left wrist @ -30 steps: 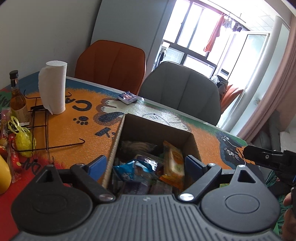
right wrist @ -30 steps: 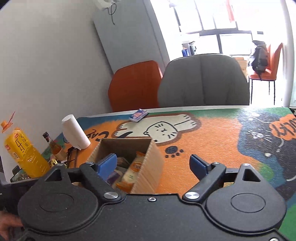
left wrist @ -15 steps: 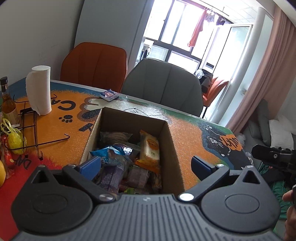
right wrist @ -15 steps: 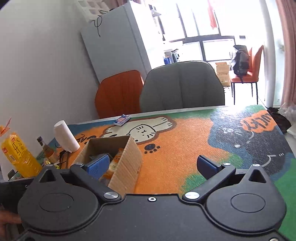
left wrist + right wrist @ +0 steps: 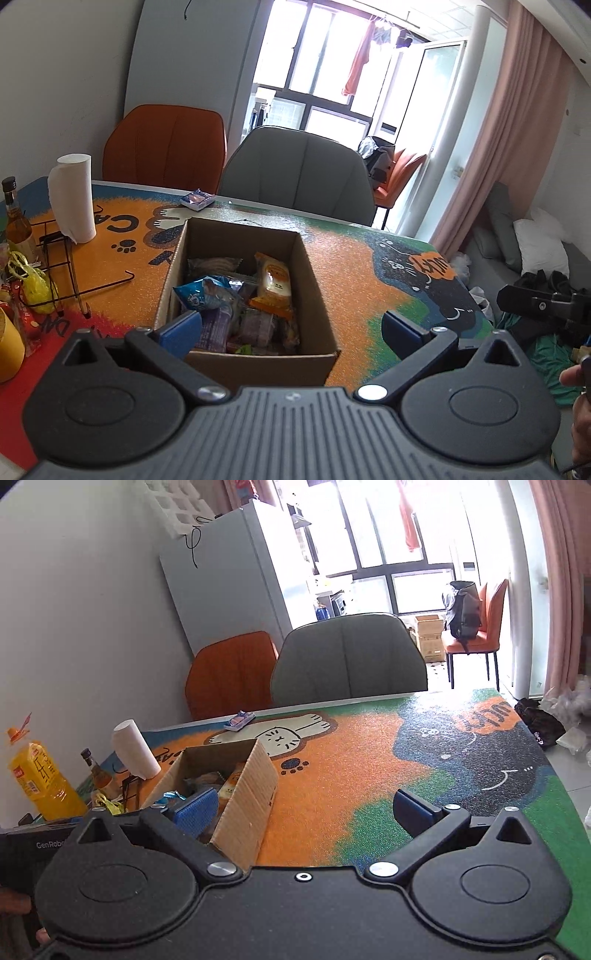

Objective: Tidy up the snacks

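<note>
An open cardboard box (image 5: 314,273) (image 5: 255,782) stands on the cat-print table mat and holds several snack packets, among them a blue bag (image 5: 201,295) and an orange-and-cream packet (image 5: 275,284). A small purple snack packet (image 5: 197,199) (image 5: 239,720) lies alone at the table's far edge. My left gripper (image 5: 291,328) is open and empty, held above the box's near wall. My right gripper (image 5: 306,808) is open and empty, to the right of the box over the mat; its body shows at the right edge of the left wrist view (image 5: 543,304).
A paper towel roll (image 5: 72,199), a glass bottle (image 5: 16,218), a black wire rack (image 5: 70,273) and a yellow drink bottle (image 5: 38,779) stand on the left of the table. An orange chair (image 5: 166,147) and a grey chair (image 5: 299,173) stand behind the table.
Both grippers have pulled back and risen, so more of the box and table shows. The box and snacks have not moved. Both grippers stay open.
</note>
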`<state>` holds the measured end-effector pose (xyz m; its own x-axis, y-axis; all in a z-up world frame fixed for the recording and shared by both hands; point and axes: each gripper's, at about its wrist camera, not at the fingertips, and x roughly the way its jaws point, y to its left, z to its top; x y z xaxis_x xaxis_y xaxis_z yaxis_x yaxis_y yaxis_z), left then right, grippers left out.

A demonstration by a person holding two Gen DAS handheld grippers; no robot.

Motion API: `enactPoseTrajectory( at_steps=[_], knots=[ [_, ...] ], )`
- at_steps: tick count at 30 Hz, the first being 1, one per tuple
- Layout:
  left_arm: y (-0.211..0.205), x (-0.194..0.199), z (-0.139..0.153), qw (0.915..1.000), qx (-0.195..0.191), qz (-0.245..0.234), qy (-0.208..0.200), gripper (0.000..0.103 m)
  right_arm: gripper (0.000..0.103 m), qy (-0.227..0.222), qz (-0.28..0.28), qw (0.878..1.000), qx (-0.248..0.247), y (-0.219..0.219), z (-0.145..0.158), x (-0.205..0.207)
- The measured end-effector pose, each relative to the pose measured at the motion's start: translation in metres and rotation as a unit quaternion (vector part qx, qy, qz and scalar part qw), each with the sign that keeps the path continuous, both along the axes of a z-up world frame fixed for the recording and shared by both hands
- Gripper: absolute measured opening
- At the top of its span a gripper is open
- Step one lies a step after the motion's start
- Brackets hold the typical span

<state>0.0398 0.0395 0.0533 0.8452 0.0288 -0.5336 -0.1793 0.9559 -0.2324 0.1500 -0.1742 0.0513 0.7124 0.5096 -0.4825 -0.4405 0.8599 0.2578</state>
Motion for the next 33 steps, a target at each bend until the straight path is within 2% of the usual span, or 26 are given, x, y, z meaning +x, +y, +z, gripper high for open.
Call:
enactPoseTrajectory(
  at_steps=[15, 20, 33],
  knots=[
    [-0.012, -0.049, 0.015, 0.9991, 0.004, -0.031, -0.029, 0.103, 0.103, -0.032, -0.012, 0.999, -0.032, -0.017, 0.025, -0.058],
    [-0.017, -0.06, 0.021, 0.9987, 0.01, -0.034, -0.036, 0.103, 0.103, -0.032, -0.009, 0.999, -0.027, -0.024, 0.031, -0.071],
    [-0.026, -0.069, 0.032, 0.9982, 0.027, -0.036, -0.039, 0.103, 0.103, -0.028, -0.011, 0.999, -0.015, -0.034, 0.03, -0.077]
  ],
)
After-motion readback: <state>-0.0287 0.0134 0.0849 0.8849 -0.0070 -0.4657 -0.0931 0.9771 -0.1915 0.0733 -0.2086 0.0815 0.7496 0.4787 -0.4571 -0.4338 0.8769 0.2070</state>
